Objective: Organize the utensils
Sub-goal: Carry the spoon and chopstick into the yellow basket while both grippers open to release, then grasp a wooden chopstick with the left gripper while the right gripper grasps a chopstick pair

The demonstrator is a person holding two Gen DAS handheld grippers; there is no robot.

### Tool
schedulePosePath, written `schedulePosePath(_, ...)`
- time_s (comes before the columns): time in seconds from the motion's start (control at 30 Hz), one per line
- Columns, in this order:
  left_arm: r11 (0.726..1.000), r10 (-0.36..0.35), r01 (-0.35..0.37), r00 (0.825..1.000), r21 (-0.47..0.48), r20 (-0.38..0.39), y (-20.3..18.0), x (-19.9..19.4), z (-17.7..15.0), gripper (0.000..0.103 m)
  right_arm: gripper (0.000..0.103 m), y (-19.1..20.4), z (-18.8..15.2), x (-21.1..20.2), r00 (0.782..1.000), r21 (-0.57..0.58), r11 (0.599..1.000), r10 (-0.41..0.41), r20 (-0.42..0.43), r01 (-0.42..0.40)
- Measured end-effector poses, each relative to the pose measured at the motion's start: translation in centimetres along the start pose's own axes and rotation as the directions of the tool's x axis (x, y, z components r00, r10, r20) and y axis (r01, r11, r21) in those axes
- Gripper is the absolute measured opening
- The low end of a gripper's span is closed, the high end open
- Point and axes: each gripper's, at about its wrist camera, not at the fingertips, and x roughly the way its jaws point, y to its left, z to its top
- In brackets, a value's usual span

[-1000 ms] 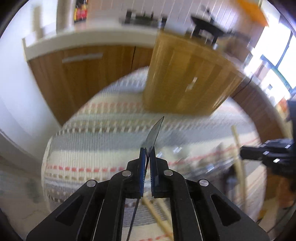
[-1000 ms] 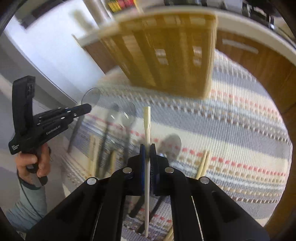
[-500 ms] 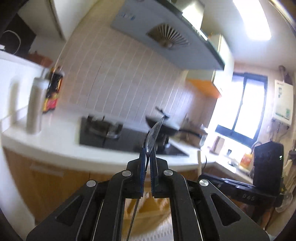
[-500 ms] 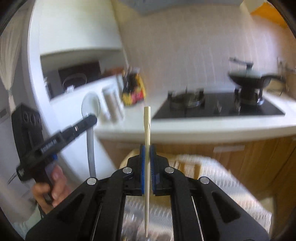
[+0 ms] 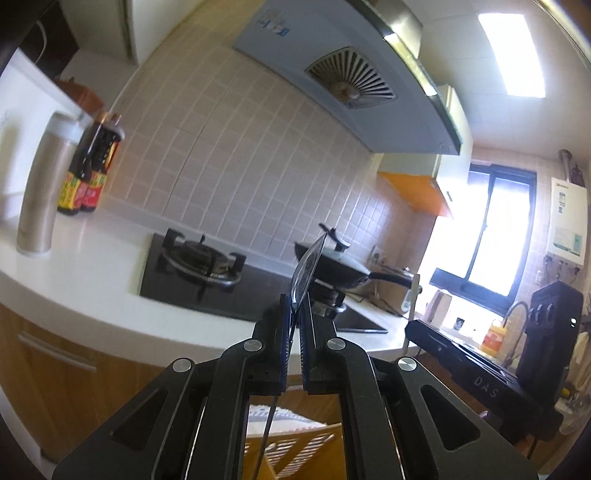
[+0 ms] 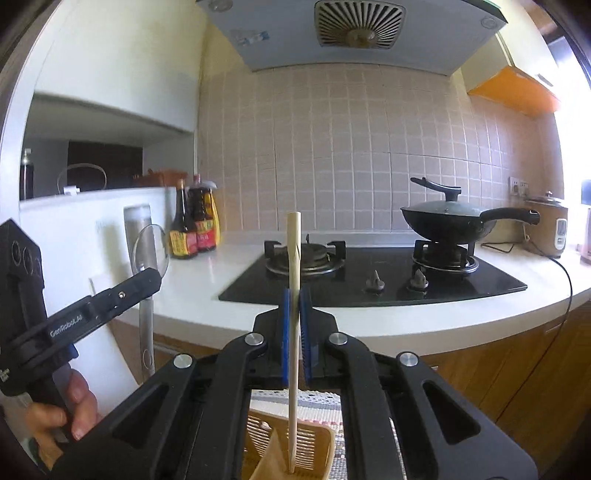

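Left gripper [image 5: 293, 314]: I have its jaws clamped on a spoon [image 5: 308, 266], held edge-on, bowl up, thin handle running down between the arms. Seen from the right wrist view, that spoon [image 6: 150, 246] stands upright at the left, bowl above the left gripper's [image 6: 147, 275] tip, handle hanging below. Right gripper [image 6: 294, 317]: jaws clamped on a pale chopstick [image 6: 293, 266], upright, its lower tip over or inside a slatted wooden utensil basket [image 6: 314, 448]; I cannot tell if it touches. The basket sits on a striped woven mat [image 6: 325, 399] near me. Far: white surface [image 6: 221, 291] carrying a black gas hob [image 6: 369, 280], a lidded dark wok [image 6: 447, 218] on the right burner, two sauce bottles [image 6: 192, 221] at the left, tiled wall [image 6: 332, 147], range hood [image 6: 354, 29] above.
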Motion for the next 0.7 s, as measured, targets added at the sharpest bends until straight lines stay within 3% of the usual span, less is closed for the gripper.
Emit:
schedulePosePath(0.3, 0.999, 0.033, -0.034, 0.999, -0.001, -0.038, 1.8, 0.0, -1.5, 0.006, 0.005, -0.2, -2.4, 0.4, 0.997, 0.016, 1.000, 0.017, -0.070, -0.015)
schedulePosePath(0.43, 0.999, 0.031, -0.033, 0.997, -0.027, -0.067, 2.1, -1.1, -1.6, 0.036, 0.008, -0.6, -3.0, -0.5, 0.989, 0.035, 0.998, 0.064, -0.134, -0.059)
schedulePosePath(0.53, 0.999, 0.026, -0.028, 0.996, -0.024, -0.081, 1.7, -2.6, -1.4, 0.043, 0.012, -0.8, -3.3, -1.6, 0.982, 0.048, 0.996, 0.088, -0.170, -0.081)
schedulePosePath(0.6, 0.999, 0.016, -0.018, 0.996, -0.026, -0.090, 1.3, -3.7, -1.3, 0.048, 0.021, -0.9, -3.3, -2.4, 0.976, 0.063, 0.993, 0.105, -0.190, -0.095)
schedulePosePath(0.63, 0.999, 0.017, -0.019, 0.995, -0.026, -0.097, 1.1, -4.4, -1.2, 0.051, 0.034, -1.0, -3.3, -2.8, 0.974, 0.072, 0.992, 0.114, -0.198, -0.102)
schedulePosePath(0.67, 1.000, 0.015, -0.017, 0.995, -0.025, -0.101, 0.9, -5.0, -1.1, 0.055, 0.055, -1.0, -3.3, -3.4, 0.970, 0.083, 0.990, 0.126, -0.206, -0.111)
schedulePosePath(0.7, 1.000, 0.011, -0.014, 0.994, -0.026, -0.106, 0.6, -5.7, -1.0, 0.057, 0.060, -1.1, -3.3, -4.3, 0.970, 0.093, 0.989, 0.131, -0.205, -0.114)
